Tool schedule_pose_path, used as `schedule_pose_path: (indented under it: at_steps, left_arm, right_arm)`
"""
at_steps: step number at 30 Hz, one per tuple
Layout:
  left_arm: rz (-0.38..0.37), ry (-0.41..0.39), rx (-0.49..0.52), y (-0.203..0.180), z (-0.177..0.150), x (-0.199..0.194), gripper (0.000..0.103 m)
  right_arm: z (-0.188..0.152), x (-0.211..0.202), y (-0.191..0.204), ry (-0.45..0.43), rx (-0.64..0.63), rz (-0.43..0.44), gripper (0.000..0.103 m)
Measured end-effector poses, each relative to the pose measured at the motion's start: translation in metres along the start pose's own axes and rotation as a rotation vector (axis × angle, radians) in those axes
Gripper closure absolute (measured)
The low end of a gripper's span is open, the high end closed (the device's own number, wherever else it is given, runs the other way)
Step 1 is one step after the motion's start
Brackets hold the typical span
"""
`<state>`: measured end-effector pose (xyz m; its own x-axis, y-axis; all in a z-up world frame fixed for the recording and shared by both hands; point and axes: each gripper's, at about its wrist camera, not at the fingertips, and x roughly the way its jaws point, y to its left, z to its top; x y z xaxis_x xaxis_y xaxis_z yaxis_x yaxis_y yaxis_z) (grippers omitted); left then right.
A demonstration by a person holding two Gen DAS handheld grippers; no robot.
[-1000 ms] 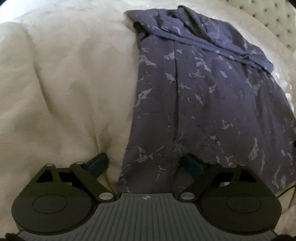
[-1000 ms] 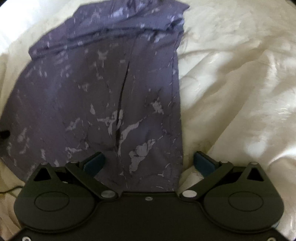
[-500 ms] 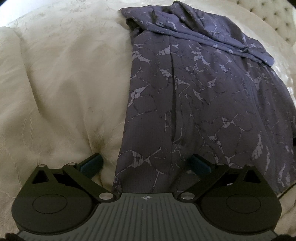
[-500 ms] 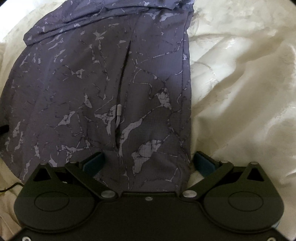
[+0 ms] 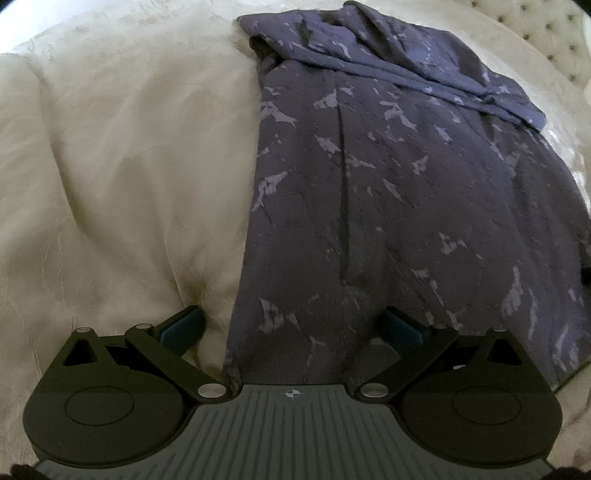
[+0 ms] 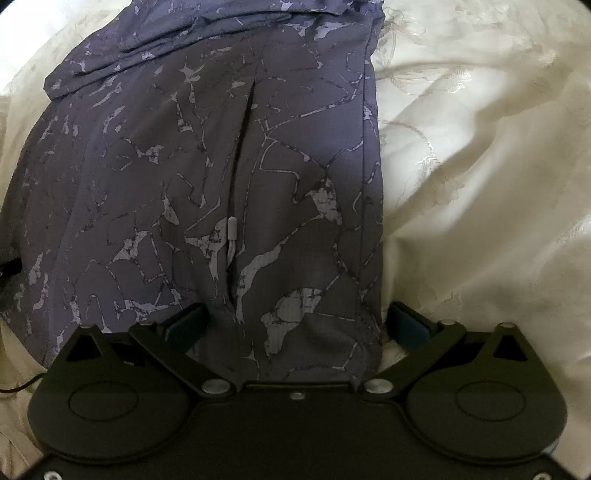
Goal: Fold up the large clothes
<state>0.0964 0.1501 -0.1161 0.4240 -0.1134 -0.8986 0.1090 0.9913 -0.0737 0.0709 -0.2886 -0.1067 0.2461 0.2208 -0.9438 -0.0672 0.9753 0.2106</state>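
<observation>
The left gripper (image 5: 291, 326) points steeply down at the bed, its jaws spread wide. Earlier frames show them just opening the last bit; they now stand at full width. Its teal pads (image 5: 183, 328) press on nothing. The left pad hangs over bare bedspread (image 5: 122, 177), the right pad over cloth, and the near left edge of the garment (image 5: 388, 206) runs between them and passes under the gripper's body.

The right gripper (image 6: 297, 326) also points steeply down with jaws wide apart and nothing clamped. Its left pad (image 6: 186, 325) sits over the cloth and its right pad just past the cloth's right edge, over the bedspread (image 6: 480, 184). The near right edge of the garment (image 6: 184, 166) lies between the fingers.

The garment is a dark purple piece printed with pale, cracked, marble-like streaks. It lies spread fairly flat on the cream bedspread, running from the grippers toward the far side. A long slit or seam runs lengthwise down each side, one in each view. In the right view a small pale zipper pull (image 6: 232, 227) rests on that slit, near the gripper. At the far end the cloth is bunched into loose folds lying across the width.

The bedspread is rumpled, with soft creases on both sides of the garment. A tufted headboard (image 5: 546, 33) shows at the far right in the left view. A thin dark cord (image 6: 22, 384) lies at the near left in the right view.
</observation>
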Motion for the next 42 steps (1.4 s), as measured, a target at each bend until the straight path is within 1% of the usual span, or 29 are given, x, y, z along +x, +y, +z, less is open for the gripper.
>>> schedule_pose_path:
  at_steps: [4,7,10,12,15,19,21,22,23,24,25,26,27,29,30,31,34,36,38,42]
  left_arm:
    - [-0.029,0.032,0.038,-0.006,-0.009,-0.009,0.001]
    - [-0.053,0.046,0.037,-0.008,-0.016,-0.013,0.002]
    - [-0.082,0.045,0.041,-0.009,-0.019,-0.015,0.003]
    - [-0.094,0.039,0.042,-0.009,-0.020,-0.013,0.006]
    - [-0.111,0.020,0.009,-0.004,-0.021,-0.013,0.006]
    - [-0.120,0.006,-0.011,-0.003,-0.020,-0.012,0.007]
    - [-0.120,0.000,-0.007,-0.004,-0.019,-0.011,0.007]
    - [-0.119,-0.006,-0.007,-0.004,-0.019,-0.012,0.010]
    - [-0.116,-0.016,-0.012,-0.004,-0.019,-0.013,0.018]
    - [-0.109,-0.028,-0.021,-0.002,-0.020,-0.015,0.022]
    - [-0.101,-0.039,-0.032,0.000,-0.020,-0.016,0.034]
    - [-0.094,-0.051,-0.044,0.002,-0.020,-0.018,0.048]
    - [-0.091,-0.062,-0.056,0.004,-0.020,-0.020,0.055]
    - [-0.111,-0.081,-0.078,0.007,-0.019,-0.024,0.076]
    - [-0.124,-0.089,-0.085,0.008,-0.019,-0.026,0.080]
    - [-0.136,-0.102,-0.089,0.009,-0.019,-0.030,0.086]
    - [-0.158,-0.144,-0.101,0.010,-0.019,-0.040,0.092]
    - [-0.178,-0.171,-0.135,0.012,-0.016,-0.047,0.092]
    - [-0.213,-0.201,-0.189,0.017,-0.013,-0.056,0.094]
    - [-0.265,-0.247,-0.262,0.025,-0.003,-0.071,0.095]
  right_arm:
    - [-0.001,0.000,0.001,-0.005,0.002,0.000,0.000]
    - [-0.001,0.001,0.001,-0.006,0.002,0.000,0.000]
    - [-0.004,0.000,0.002,-0.009,0.003,0.000,0.000]
    - [-0.005,-0.002,0.002,-0.007,0.001,0.004,0.000]
    - [-0.008,-0.006,0.003,0.004,-0.009,0.027,0.000]
    - [-0.019,-0.015,0.013,0.016,-0.055,0.092,0.000]
    - [-0.024,-0.018,0.015,0.010,-0.064,0.117,0.006]
    - [-0.025,-0.019,0.014,0.004,-0.063,0.120,0.015]
    - [-0.027,-0.021,0.014,-0.004,-0.057,0.122,0.028]
    - [-0.029,-0.024,0.012,-0.016,-0.043,0.130,0.035]
    - [-0.032,-0.028,0.009,-0.027,-0.024,0.140,0.045]
    - [-0.034,-0.029,0.005,-0.037,-0.005,0.153,0.057]
    - [-0.037,-0.031,0.001,-0.049,0.021,0.175,0.062]
    - [-0.041,-0.034,-0.005,-0.077,0.057,0.210,0.077]
    - [-0.042,-0.037,-0.008,-0.093,0.067,0.223,0.080]
    - [-0.044,-0.040,-0.009,-0.114,0.072,0.238,0.085]
    - [-0.046,-0.051,-0.007,-0.182,0.087,0.281,0.088]
    - [-0.049,-0.061,-0.011,-0.235,0.110,0.331,0.089]
    - [-0.049,-0.069,-0.015,-0.280,0.141,0.376,0.090]
    - [-0.046,-0.081,-0.015,-0.360,0.164,0.444,0.090]
